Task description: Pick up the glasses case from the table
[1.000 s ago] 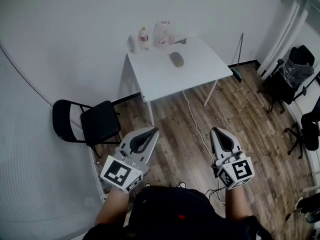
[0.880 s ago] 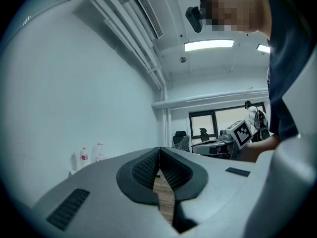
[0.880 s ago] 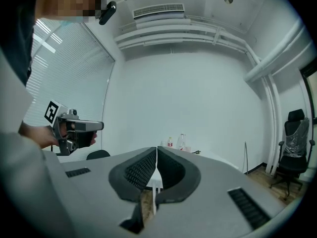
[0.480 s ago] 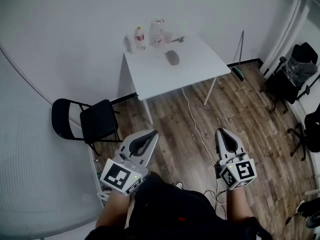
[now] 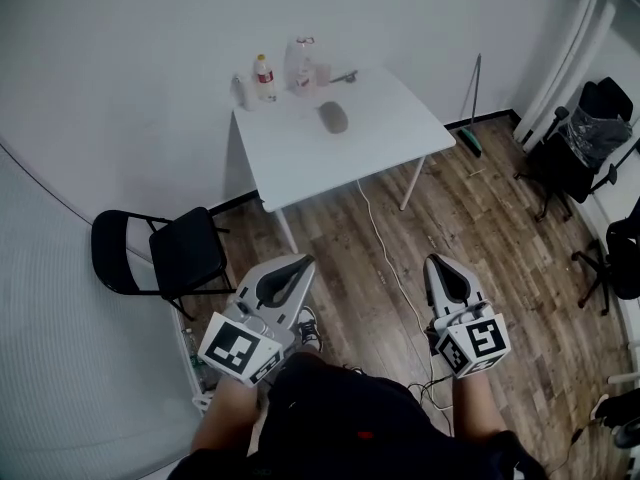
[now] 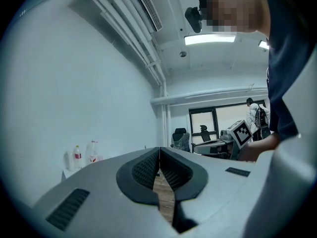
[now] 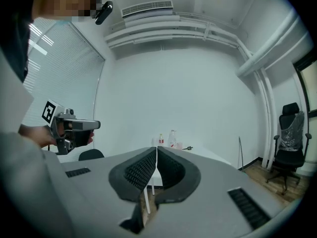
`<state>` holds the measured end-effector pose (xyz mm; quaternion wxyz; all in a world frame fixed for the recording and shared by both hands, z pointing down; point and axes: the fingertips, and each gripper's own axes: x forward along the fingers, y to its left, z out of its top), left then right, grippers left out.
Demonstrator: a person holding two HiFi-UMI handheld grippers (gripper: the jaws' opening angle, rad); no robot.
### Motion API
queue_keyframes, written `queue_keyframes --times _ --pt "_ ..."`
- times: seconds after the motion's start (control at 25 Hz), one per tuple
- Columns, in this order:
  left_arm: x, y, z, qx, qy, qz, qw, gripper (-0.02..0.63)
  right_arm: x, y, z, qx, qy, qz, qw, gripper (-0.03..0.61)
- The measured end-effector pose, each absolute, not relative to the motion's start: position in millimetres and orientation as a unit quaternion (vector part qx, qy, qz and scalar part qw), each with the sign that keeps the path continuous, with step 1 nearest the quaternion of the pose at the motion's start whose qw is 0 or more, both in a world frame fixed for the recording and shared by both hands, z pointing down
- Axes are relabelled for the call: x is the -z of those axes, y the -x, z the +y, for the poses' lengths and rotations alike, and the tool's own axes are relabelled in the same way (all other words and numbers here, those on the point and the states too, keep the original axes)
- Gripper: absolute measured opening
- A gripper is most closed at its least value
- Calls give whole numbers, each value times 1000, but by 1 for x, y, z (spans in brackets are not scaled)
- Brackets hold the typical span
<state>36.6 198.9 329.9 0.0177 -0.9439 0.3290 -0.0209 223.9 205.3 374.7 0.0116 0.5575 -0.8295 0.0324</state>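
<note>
L claw & R claw pinched empty; glasses case tiny, blurry on far table.

A matt white table stands on a wood-plank floor; the glasses case looks smooth.

This is a plain, sparsely furnished office room: bare white walls, a wood-plank floor, and a white table against the wall with a few bottles on it. A black folding chair stands near the table, and black swivel office chairs cluster by the windows. Overhead run exposed pipes, with a ceiling air-conditioning unit and a strip light, and slatted blinds cover one window
</note>
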Motion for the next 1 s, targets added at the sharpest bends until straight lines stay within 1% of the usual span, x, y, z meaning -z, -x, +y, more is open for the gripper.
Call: queue_keyframes --times 0.32,0.48,0.6,0.72,0.92,1.0 --pt "-337 -29 103 23 949 314 16 21 -379 -217 122 -27 -571 -820 22 23" --pt "-342 -11 46 20 948 316 14 21 -374 -188 74 -11 -550 -835 18 24" --pt "-347 8 8 23 949 313 7 21 -375 -170 37 -11 -555 -831 35 24" --pt "-350 30 -35 25 949 314 5 21 -370 -146 -10 -20 -559 -829 27 24" --pt "-362 59 -88 34 949 313 -2 21 -369 -104 -65 -10 -549 -834 57 23" --pt "-367 68 -100 37 950 311 -12 21 -370 -91 -79 -13 -547 -835 53 25"
